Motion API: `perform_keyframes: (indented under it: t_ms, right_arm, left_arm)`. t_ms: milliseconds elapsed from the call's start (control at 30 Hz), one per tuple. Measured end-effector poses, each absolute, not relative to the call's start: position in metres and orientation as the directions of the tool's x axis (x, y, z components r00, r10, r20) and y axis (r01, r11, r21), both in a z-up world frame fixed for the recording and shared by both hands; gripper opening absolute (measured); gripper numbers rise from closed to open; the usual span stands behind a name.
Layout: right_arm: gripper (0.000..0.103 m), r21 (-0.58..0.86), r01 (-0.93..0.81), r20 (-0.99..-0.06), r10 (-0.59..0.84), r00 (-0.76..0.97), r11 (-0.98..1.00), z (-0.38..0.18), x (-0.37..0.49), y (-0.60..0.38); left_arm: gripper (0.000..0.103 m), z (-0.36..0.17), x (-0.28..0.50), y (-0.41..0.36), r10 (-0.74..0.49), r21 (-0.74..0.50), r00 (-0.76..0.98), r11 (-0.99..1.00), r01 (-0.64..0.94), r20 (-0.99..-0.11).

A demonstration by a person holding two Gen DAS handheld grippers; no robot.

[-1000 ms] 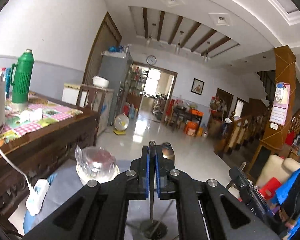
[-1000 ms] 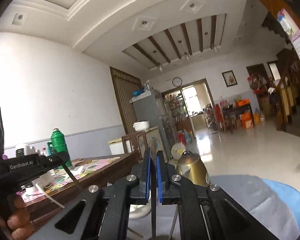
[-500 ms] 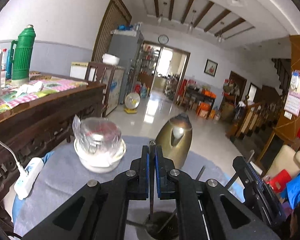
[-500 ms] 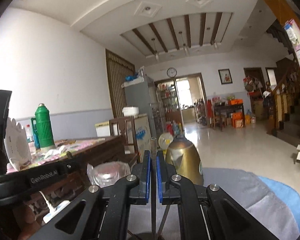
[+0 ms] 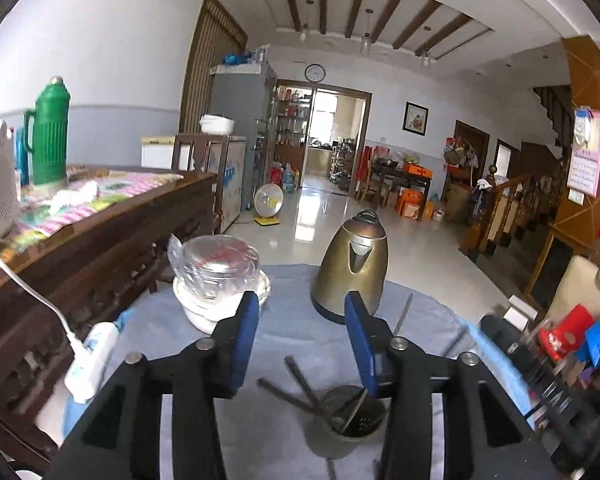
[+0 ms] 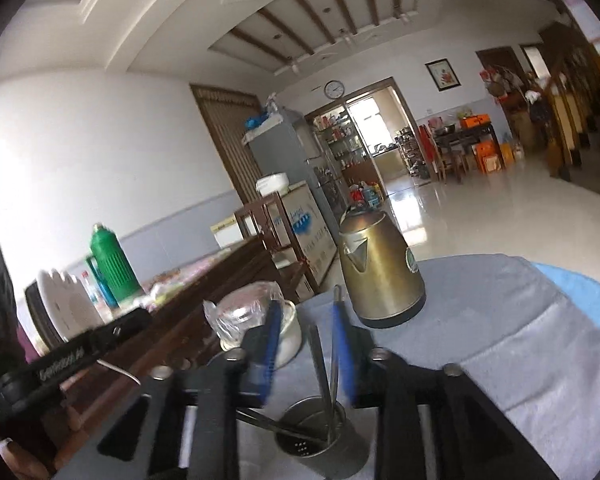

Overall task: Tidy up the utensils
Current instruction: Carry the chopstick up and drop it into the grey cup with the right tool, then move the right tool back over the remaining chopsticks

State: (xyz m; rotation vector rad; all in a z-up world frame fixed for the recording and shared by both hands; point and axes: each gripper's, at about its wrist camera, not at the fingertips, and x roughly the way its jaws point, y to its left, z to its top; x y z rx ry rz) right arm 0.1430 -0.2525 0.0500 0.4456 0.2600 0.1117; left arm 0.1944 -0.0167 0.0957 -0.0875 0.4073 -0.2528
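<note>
A metal utensil cup [image 5: 346,424] stands on the grey-clothed table [image 5: 168,328], just below my left gripper [image 5: 300,316]. That gripper's jaws are opening, and nothing is between its blue pads [image 5: 246,320]. Several thin metal utensils [image 5: 296,376] lean out of the cup. In the right wrist view the same cup [image 6: 320,440] sits under my right gripper [image 6: 306,340], whose jaws are also opening. Two upright utensils [image 6: 318,356] stand loose in the gap, and no pad presses on them. The left gripper's black body [image 6: 60,364] shows at the left edge.
A brass kettle [image 5: 352,264] stands behind the cup. To its left a white bowl holds a plastic-wrapped dish [image 5: 220,280]. A dark wooden sideboard [image 5: 100,248] with a green flask [image 5: 50,136] runs along the left. A white power strip [image 5: 92,360] hangs at the table edge.
Both grippers were shut on a thin metal utensil each. Both have sunk toward the cup, their jaws have parted, and the utensils now rest in the cup.
</note>
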Motion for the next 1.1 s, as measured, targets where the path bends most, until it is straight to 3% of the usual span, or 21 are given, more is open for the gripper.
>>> perform_keyframes:
  t_ms: [33,67,200,333,433,700,867,1100]
  right_arm:
    - [0.060,0.456,-0.051,-0.209,0.163,0.964,0.888,0.051,0.136,-0.258]
    - [0.063,0.471,-0.054,-0.188,0.160,0.969,0.880,0.052,0.127,-0.262]
    - [0.063,0.469,-0.060,-0.142,0.142,0.980,0.881,0.060,0.101,-0.271]
    - [0.060,0.450,-0.057,-0.166,0.146,0.975,0.891,0.059,0.082,-0.275]
    - [0.052,0.436,-0.053,-0.209,0.159,0.965,0.898,0.052,0.074,-0.275]
    - [0.052,0.414,-0.008,-0.377,0.180,0.908,0.910,0.004,0.052,-0.277]
    - [0.053,0.404,0.024,-0.494,0.196,0.847,0.915,-0.033,0.039,-0.280]
    - [0.053,0.407,0.058,-0.576,0.207,0.791,0.911,-0.059,0.021,-0.283]
  left_arm:
    - [0.050,0.096,0.186,-0.015,-0.248,-0.112,0.890,0.969,0.222,-0.382]
    - [0.052,0.096,0.180,-0.013,-0.243,-0.099,0.891,0.970,0.222,-0.384]
    - [0.061,0.092,0.159,-0.004,-0.233,-0.080,0.887,0.972,0.220,-0.399]
    - [0.065,0.073,0.138,0.001,-0.221,-0.062,0.865,0.974,0.217,-0.450]
    - [0.067,0.052,0.132,0.002,-0.221,-0.069,0.824,0.974,0.218,-0.521]
    - [0.067,-0.021,0.114,0.006,-0.207,-0.079,0.663,0.973,0.219,-0.720]
    - [0.067,-0.048,0.097,0.012,-0.179,-0.054,0.592,0.973,0.223,-0.786]
    - [0.067,-0.079,0.082,0.030,-0.165,-0.071,0.504,0.977,0.200,-0.848]
